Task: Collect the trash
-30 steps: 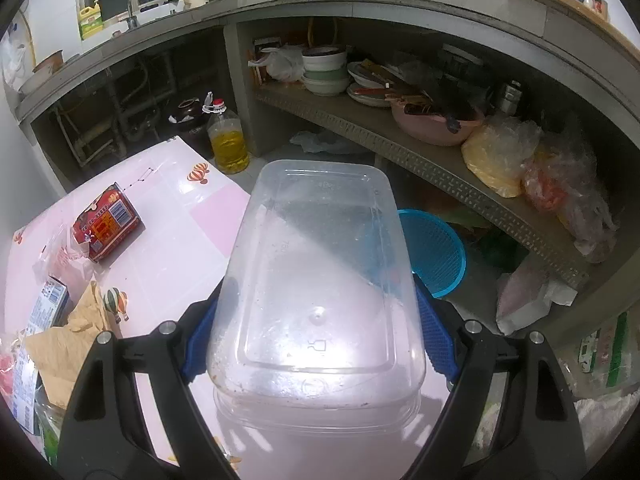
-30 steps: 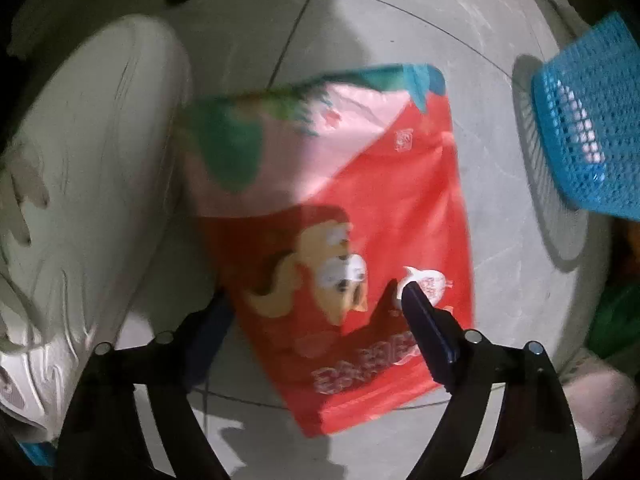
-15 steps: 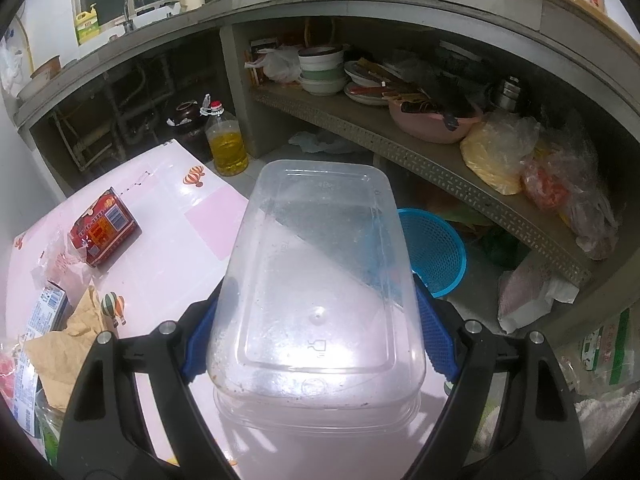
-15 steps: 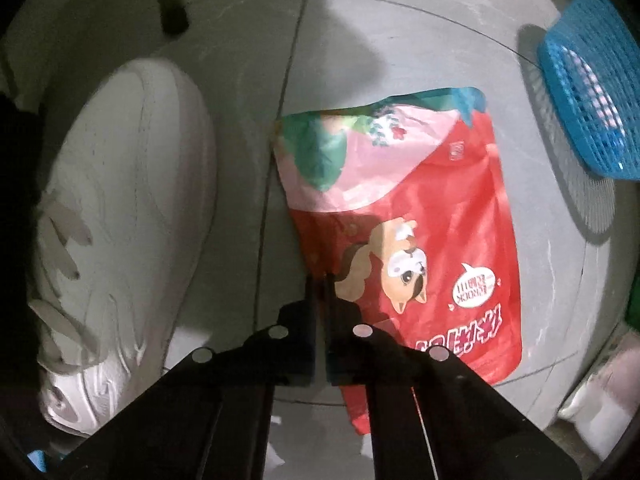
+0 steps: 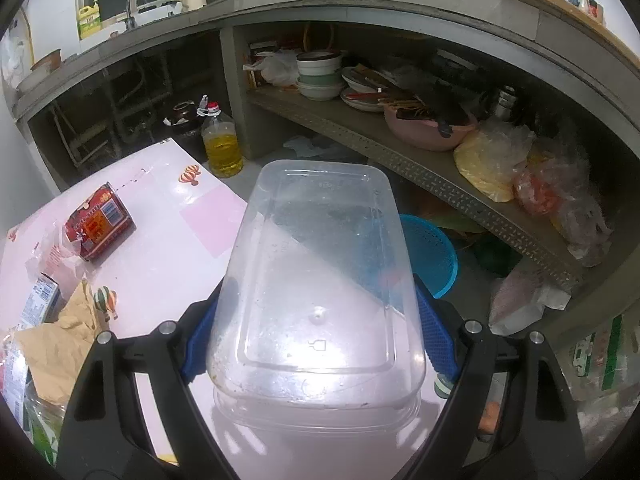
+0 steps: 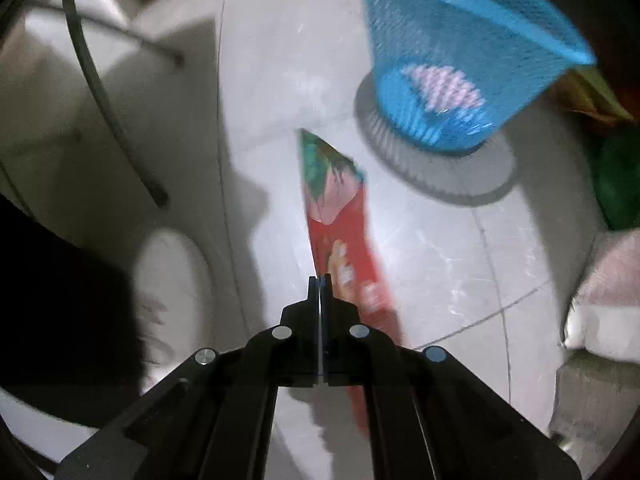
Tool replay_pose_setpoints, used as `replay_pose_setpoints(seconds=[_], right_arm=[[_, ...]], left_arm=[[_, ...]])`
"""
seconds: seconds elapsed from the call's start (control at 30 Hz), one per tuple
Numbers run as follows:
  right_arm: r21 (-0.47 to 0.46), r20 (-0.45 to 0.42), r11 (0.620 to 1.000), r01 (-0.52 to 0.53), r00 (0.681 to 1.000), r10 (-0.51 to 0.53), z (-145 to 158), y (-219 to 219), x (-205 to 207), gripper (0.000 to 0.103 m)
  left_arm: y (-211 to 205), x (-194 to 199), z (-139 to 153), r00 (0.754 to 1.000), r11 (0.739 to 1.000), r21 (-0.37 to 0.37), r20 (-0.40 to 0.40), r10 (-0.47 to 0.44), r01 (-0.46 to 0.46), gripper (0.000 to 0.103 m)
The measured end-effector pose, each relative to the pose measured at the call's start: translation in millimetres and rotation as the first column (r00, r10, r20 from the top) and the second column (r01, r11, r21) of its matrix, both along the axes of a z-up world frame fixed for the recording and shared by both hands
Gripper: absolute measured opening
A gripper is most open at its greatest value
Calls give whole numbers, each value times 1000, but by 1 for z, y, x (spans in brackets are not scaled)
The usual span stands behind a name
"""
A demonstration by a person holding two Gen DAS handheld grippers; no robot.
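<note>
Pink table (image 5: 160,240): its far edge ends short of the shelf (image 5: 420,176), with bare floor between. Blue mesh basket (image 6: 452,80) stands on the tiled floor (image 6: 440,260), open floor around its base; a white shoe (image 6: 172,280) lies left. Left gripper (image 5: 316,320) is clamped on a clear plastic container (image 5: 320,288), blue pads at both sides. Right gripper (image 6: 320,284), jaws pressed together, pinches a red snack bag (image 6: 344,236), lifted edge-on near the basket. A red packet (image 5: 100,220) lies on the table.
</note>
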State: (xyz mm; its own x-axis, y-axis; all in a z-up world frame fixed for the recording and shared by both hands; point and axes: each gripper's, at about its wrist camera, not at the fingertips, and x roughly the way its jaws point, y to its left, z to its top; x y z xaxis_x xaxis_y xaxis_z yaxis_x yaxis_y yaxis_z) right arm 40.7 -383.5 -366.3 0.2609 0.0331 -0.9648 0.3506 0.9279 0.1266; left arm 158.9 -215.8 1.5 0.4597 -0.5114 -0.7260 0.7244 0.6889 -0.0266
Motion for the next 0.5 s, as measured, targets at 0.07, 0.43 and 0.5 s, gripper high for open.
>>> replay_pose_setpoints(seconds=[0.07,0.43,0.5], right_arm=[[24,53,999,45,998,-46,31,-10,-16,1],[81,130,986,147,979,-157,94,-19,-29,1],[160,94,973,164,979,-181,72,-20,-21,4]], left_arm=[[0,-1,-1,1000,1000,-11,-11,-4,4,80],[-6,-1,-14,997,998,-56,-79,-22,17,80],[-4,-1,-13,997,998,-55,-74,-21,17,80]])
